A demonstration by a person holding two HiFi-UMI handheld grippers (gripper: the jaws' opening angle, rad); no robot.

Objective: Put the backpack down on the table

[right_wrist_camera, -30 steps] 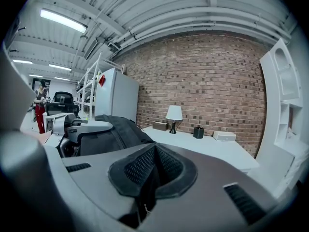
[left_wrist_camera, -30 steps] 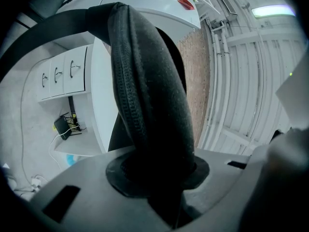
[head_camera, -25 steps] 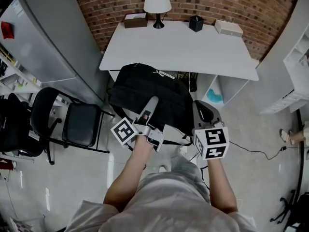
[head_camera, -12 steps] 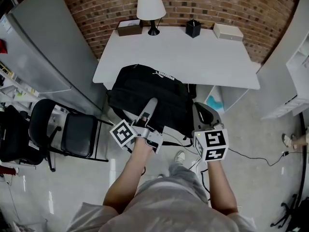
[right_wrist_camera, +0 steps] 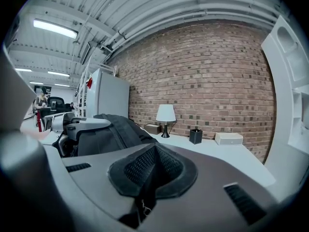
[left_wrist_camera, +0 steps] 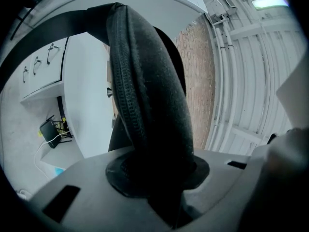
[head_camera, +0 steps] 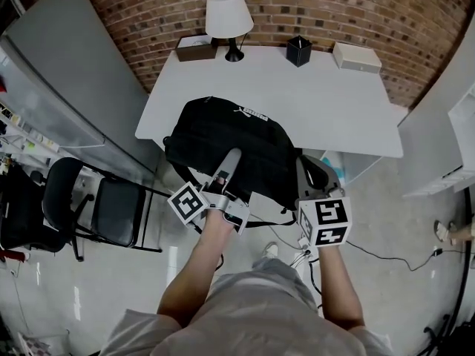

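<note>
Soft, saggy, likely heavy backpack (head_camera: pixel 223 136) ahead: left tongs (head_camera: pixel 233 156) clamped on its padded strap (left_wrist_camera: pixel 145 105), right tongs (head_camera: pixel 312 170) clamped on its fabric.

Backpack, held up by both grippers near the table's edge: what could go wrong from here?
The backpack overlaps only the near edge of the table; let go early, it may slide to the floor. The right gripper seems to pinch just a thin piece, which could slip, leaving the left gripper alone on the padded strap. Pushed far back, it could hit the lamp.
</note>
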